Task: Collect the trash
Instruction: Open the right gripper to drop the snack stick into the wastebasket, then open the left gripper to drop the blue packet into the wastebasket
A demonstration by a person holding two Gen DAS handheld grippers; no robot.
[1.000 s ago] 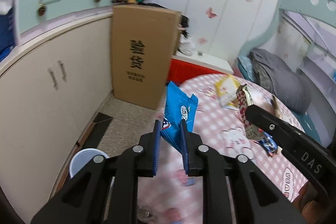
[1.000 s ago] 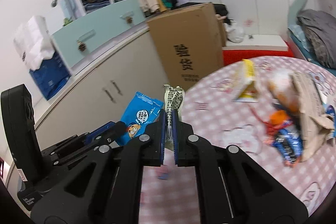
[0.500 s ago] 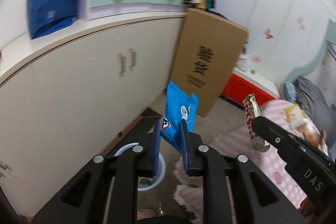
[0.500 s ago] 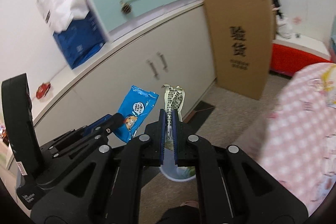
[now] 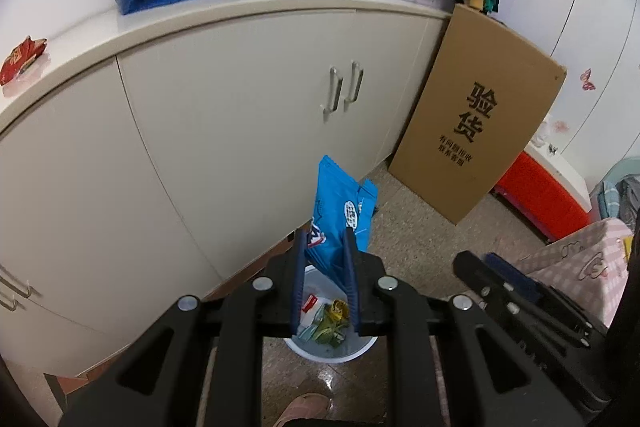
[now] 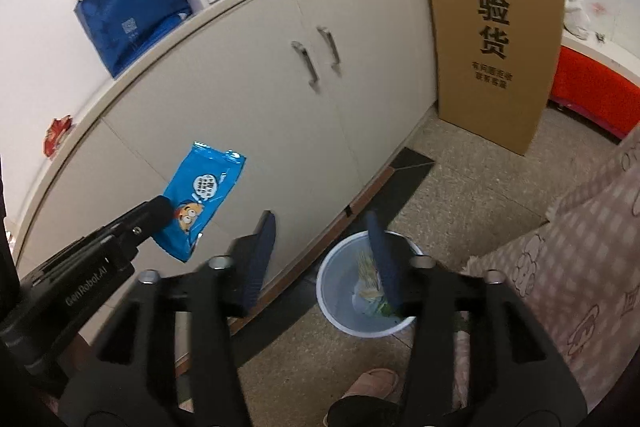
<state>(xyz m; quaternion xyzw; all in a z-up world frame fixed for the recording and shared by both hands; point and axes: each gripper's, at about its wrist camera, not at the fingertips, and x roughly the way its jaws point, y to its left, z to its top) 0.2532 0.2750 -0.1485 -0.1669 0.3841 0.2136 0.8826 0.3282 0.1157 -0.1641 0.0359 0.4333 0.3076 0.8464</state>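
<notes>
Two hand-held grippers above a white bin (image 6: 366,293) that stands on the floor beside the cabinet (image 5: 248,115). Left gripper (image 5: 325,259): jaws narrow, clamped on the lower end of a blue snack wrapper (image 5: 340,215); the wrapper's long axis runs upright, away from the jaws, its free end pointing toward the cabinet. In the left wrist view the bin (image 5: 332,351) lies directly under these jaws, with wrappers already inside, so the left hand is the nearer one for a drop. Right gripper (image 6: 322,259): jaws spread wide and holding nothing, the right finger over the bin's mouth. In the right wrist view the blue snack wrapper (image 6: 200,195) hangs to the left of the bin and higher, in front of the cabinet. Judgement: the coming move turns on this vertical line-up; parting the left jaws should let the wrapper fall into the bin, though its light, flat shape may let it drift toward the rim
</notes>
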